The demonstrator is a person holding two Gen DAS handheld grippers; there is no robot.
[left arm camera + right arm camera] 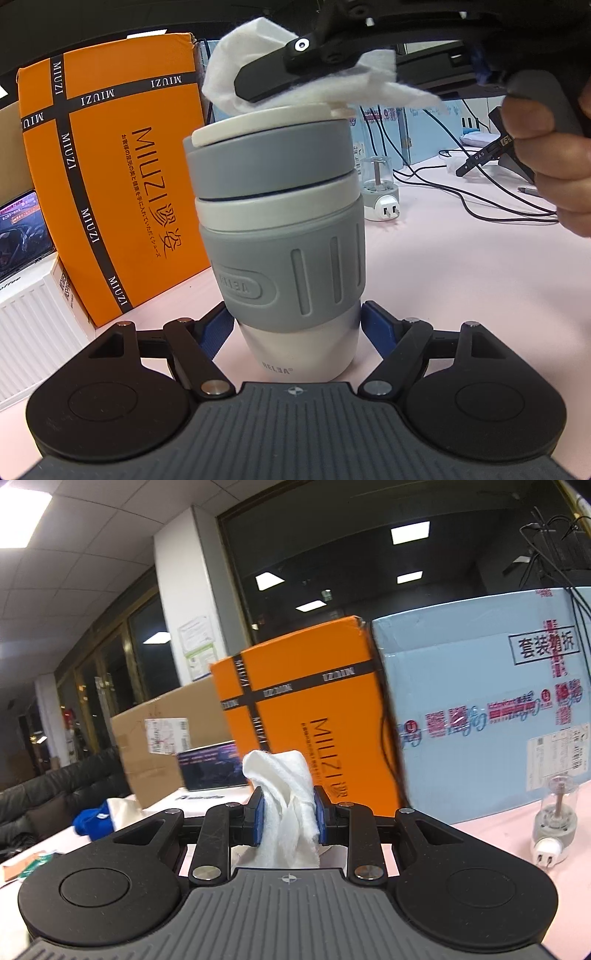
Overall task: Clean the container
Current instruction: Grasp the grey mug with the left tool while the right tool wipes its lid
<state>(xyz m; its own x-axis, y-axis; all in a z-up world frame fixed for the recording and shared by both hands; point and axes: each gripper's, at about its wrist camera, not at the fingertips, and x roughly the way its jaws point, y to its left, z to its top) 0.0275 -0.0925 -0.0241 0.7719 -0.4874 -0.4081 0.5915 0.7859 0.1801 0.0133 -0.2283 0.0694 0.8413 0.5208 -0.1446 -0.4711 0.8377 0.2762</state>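
Observation:
A white travel mug with a grey sleeve and grey lid stands upright on the pink table. My left gripper is shut on the mug's lower body, its blue pads on either side. My right gripper is shut on a white cloth. In the left wrist view that cloth lies on the white top of the lid, with the right gripper's black finger over it.
An orange MIUZI box stands close behind the mug on the left, and a light blue box beside it. A small clear-topped plug device, cables and a laptop are on the table.

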